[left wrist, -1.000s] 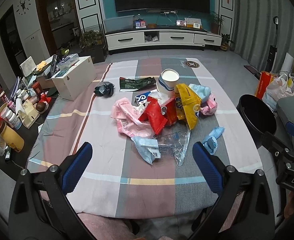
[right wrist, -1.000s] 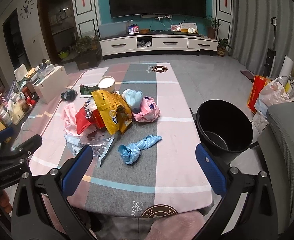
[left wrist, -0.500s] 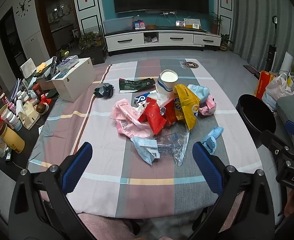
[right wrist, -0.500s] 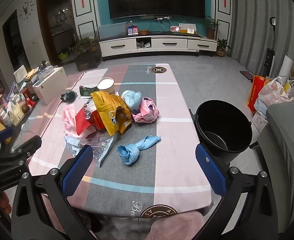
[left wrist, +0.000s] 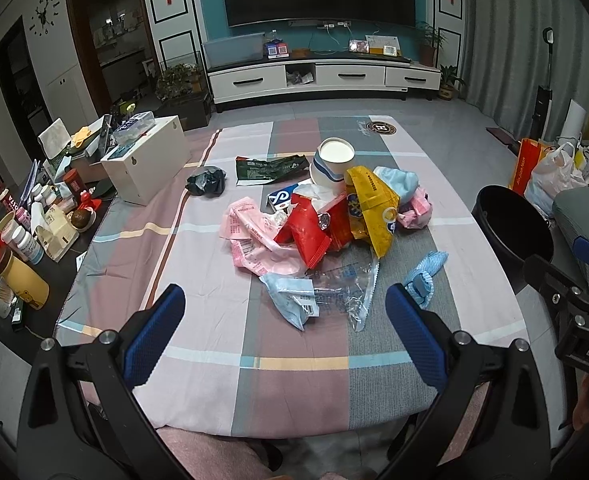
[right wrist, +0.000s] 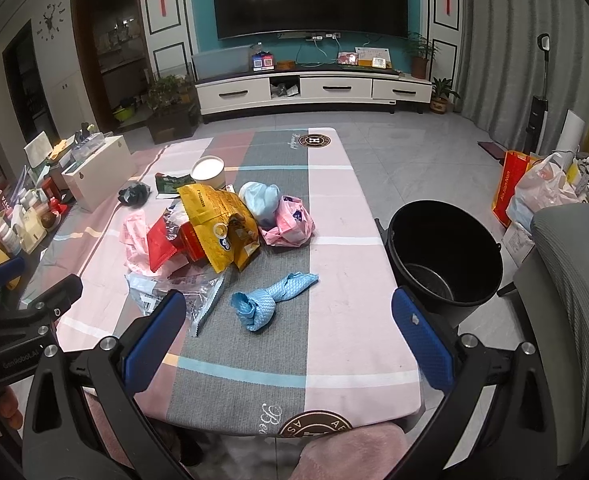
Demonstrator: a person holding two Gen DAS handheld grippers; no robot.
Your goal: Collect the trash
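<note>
Two claws hang above the near edge of the bench (right wrist: 346, 264), the left claw (left wrist: 284, 332) and right claw (right wrist: 288, 330) both spread wide and empty. One heap of trash lies mid-bench on the checked cloth: one glossy yellow snack bag (right wrist: 218, 216), one red foil wrapper (left wrist: 304, 232), one crinkled pink plastic bag (right wrist: 290, 222), one clear crumpled wrapper (left wrist: 342, 284), one round white paper cup (left wrist: 332, 160). One twisted blue waffle-textured cloth (right wrist: 268, 298) lies apart, nearer. One round black bucket (right wrist: 444, 252) stands on the floor just beside the bench's right edge
</note>
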